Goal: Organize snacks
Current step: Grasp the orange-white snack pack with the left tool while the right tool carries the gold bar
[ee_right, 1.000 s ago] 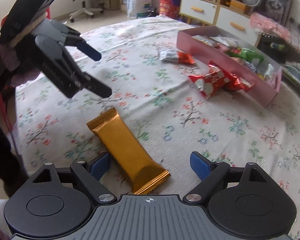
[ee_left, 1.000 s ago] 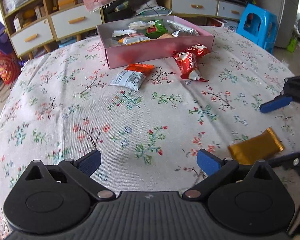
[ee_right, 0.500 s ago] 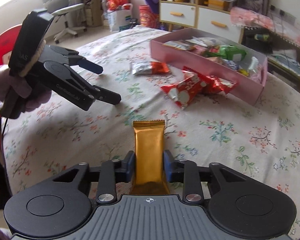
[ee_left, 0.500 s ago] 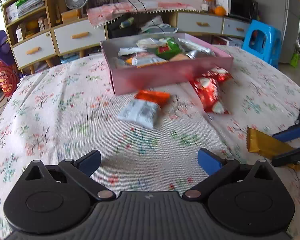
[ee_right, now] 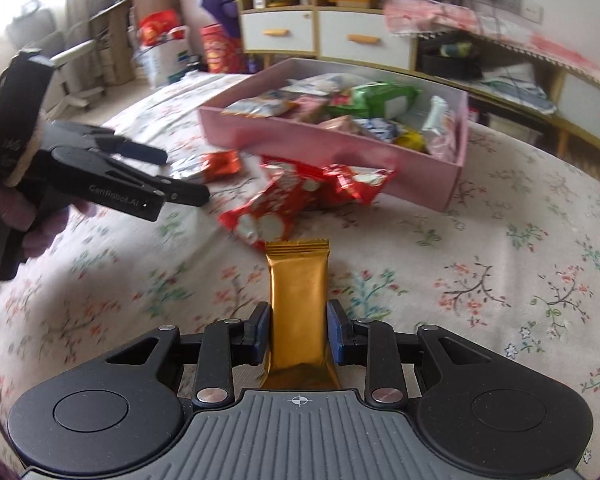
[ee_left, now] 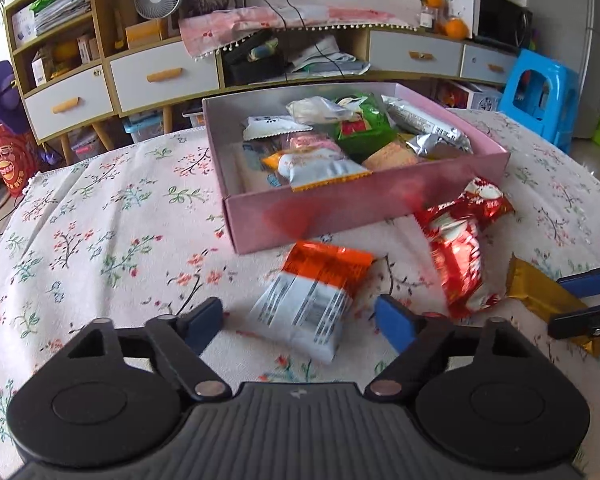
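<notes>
Left gripper (ee_left: 300, 318) at lower centre of its view, spread wide, holding nothing, fingers flanking the near end of an orange-and-white snack packet (ee_left: 310, 296) flat on the floral tabletop (ee_left: 100, 240). Just behind, upper centre: pink box (ee_left: 340, 208) filled with mixed snacks. Right of the packet: red snack bags (ee_left: 464, 252) touching the box front. Far right, also at lower centre of the other view: right gripper (ee_right: 298, 338) clamped on a gold snack bar (ee_right: 298, 300), pointing toward the box.

Gold bar (ee_right: 299, 304) clamped upright; red packet (ee_right: 300, 196) lies beside pink box (ee_right: 340, 148).
</notes>
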The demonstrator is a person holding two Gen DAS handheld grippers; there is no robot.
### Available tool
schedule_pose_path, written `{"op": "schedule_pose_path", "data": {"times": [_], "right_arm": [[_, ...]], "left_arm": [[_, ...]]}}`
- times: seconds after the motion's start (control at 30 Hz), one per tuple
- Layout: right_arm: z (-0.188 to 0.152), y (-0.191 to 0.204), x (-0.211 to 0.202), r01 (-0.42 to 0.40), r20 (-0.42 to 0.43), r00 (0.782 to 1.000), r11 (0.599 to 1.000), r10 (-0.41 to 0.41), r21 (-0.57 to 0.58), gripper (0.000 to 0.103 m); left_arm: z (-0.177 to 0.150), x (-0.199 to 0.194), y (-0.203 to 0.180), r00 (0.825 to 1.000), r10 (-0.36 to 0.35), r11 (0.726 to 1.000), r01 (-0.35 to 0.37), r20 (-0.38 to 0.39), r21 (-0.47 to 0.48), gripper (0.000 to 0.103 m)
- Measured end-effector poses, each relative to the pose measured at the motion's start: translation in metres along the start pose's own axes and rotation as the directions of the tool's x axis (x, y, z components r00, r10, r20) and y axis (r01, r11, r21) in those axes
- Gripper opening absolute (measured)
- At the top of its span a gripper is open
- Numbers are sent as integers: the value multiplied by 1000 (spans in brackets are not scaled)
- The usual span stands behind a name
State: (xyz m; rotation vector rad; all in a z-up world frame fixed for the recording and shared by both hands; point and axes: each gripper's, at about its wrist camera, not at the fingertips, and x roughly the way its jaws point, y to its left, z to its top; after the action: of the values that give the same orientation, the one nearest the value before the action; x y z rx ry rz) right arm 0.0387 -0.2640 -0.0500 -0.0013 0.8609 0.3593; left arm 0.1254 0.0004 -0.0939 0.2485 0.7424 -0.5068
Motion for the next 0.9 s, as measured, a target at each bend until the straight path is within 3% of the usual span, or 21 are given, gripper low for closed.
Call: {"op": "schedule_pose_path", "data": {"times": [0.07,0.2,0.4,0.67,0.9], "right_arm": [[2,-3,2,7,1,1000,1000,-7,17,27],[5,-7,2,17,-1,1000,999,-17,48,27],[10,-16,0,24,-7,1000,992,-23,122,27],[19,-30,-15,17,30,999,973,-25,231,27],[36,-41,-21,24,64,997,948,-47,318,27]], "left_arm": [[2,0,-3,1000,-2,1000,2,0,9,69],[6,-1,-8,1000,-16,1000,16,-9,22,44],[7,-7,-13,999,2,999,-1,-36,36,36],[9,-20,-12,997,-18,1000,17,-69,-12,35],[16,-42,-13,997,-52,997,49,-49,-52,35]]}}
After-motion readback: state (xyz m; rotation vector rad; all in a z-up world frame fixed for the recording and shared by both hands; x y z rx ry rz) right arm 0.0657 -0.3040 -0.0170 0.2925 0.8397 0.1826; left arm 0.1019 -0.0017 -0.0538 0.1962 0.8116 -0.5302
